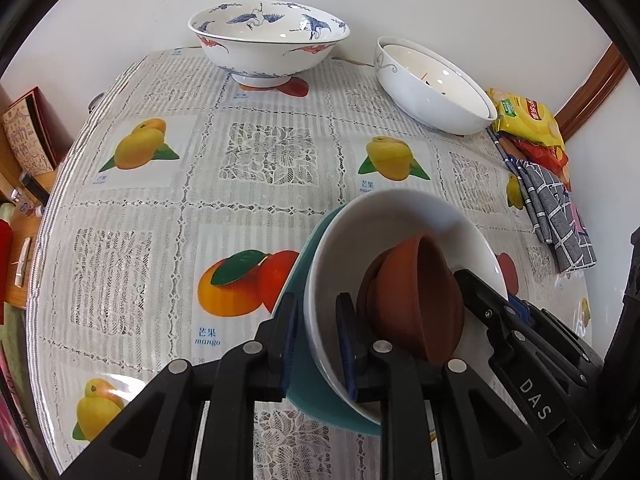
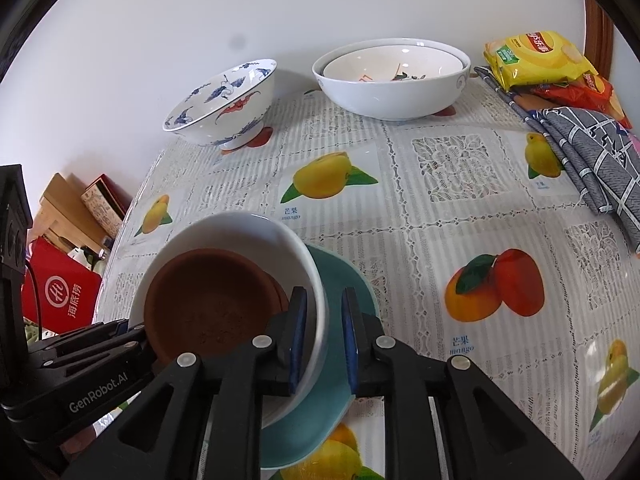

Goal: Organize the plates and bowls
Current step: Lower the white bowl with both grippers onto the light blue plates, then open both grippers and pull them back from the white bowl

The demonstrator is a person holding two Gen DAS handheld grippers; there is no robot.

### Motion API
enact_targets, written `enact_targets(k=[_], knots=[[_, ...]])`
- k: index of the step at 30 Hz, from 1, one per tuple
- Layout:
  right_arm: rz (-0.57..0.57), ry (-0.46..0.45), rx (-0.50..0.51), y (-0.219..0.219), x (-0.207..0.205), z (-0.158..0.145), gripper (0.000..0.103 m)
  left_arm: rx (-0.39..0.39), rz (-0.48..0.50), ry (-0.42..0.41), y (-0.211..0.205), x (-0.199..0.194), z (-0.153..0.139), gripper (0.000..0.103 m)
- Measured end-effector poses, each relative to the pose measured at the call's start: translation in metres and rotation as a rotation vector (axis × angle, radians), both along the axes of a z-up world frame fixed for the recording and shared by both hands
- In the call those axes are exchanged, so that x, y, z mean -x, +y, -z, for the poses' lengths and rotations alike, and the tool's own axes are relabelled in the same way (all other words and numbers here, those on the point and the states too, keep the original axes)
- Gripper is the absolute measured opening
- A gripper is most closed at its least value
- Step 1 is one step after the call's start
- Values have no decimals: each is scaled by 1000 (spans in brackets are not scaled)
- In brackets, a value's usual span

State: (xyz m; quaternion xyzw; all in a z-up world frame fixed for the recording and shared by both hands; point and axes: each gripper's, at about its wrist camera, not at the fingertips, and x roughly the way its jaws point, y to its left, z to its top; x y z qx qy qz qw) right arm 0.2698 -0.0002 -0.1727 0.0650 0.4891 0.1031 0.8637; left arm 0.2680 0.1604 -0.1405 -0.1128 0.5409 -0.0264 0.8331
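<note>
A stack of a teal plate (image 1: 298, 384) (image 2: 340, 300), a white bowl (image 1: 384, 224) (image 2: 240, 232) and brown clay bowls (image 1: 416, 304) (image 2: 208, 300) is held tilted above the table. My left gripper (image 1: 318, 336) is shut on the rims of the teal plate and white bowl. My right gripper (image 2: 324, 332) grips the opposite rims of the same two. A blue-crane patterned bowl (image 1: 268, 40) (image 2: 228, 104) stands at the back. Two nested white bowls (image 1: 432, 88) (image 2: 392, 80) stand to its right.
The table (image 1: 264, 152) (image 2: 440, 208) has a lace fruit-print cover. Yellow and red snack bags (image 1: 528, 120) (image 2: 536, 60) and a grey checked cloth (image 1: 556, 216) (image 2: 592, 160) lie at the right edge. Boxes (image 1: 28, 140) stand left of the table. A wall is behind.
</note>
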Motion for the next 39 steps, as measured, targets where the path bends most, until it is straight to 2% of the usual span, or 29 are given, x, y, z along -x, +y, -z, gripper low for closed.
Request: enact_targets(k=[7,11,14,20,22,24,32,33,35,38,39], knots=[[-11,-13,-2,-1,11,-11,17,-19,-6,-12,0,13,-11,28],[-31,-38,-10,-4,26,-25,17,-31,-6,-42,-1,28,-23,37],[-49,-58,11,-6,40,-38,23,-46,7,-59,-6,41,-33,44],[-26,-108,97,-26,77,-63,39,-111,9,-155,-28,81,-60,57],[-12,-121,125,-35,92,-72,40,-123,15,-193,-40,97,-71,61],[5,-133,137,-48,110,-82,40,-147,22,-231,-51,113,-81,72],[117,-147,153,-107,178,-113,42,-257,19,-393,-101,178,-115,88],[127,-154,150,-114,186,-116,44,-269,21,-401,-107,185,-118,94],[145,-163,141,-125,202,-122,65,-272,38,-415,-118,198,-122,96],[174,-201,164,-138,225,-133,81,-258,60,-420,-132,213,-127,96],[182,-209,179,-142,232,-136,82,-262,66,-428,-137,218,-130,96]])
